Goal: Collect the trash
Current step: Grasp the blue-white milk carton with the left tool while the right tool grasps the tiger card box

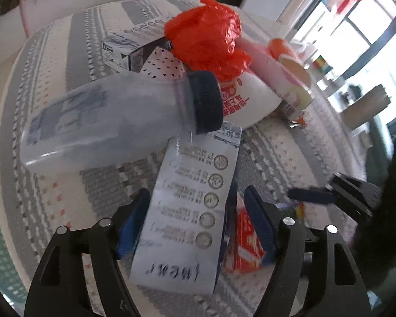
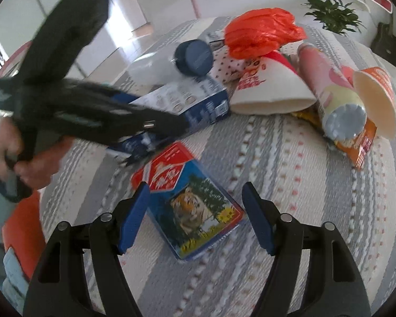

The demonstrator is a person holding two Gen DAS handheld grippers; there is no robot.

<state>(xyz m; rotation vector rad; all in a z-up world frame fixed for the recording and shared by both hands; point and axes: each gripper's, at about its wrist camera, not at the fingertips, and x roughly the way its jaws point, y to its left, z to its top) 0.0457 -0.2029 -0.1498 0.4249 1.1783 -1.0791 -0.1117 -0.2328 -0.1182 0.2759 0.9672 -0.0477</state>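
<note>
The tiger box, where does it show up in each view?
Left wrist: tiger box at lower right of centre, mostly hidden behind the milk carton.
Right wrist: tiger box at lower centre, between the open tongs.
Shared landmark: orange plastic bag.

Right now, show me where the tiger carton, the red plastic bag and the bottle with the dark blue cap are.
tiger carton (image 2: 195,208), right wrist view, on its printed tiger picture.
red plastic bag (image 1: 206,39), left wrist view, on the crumpled middle.
bottle with the dark blue cap (image 1: 105,116), left wrist view, on its cloudy body.
</note>
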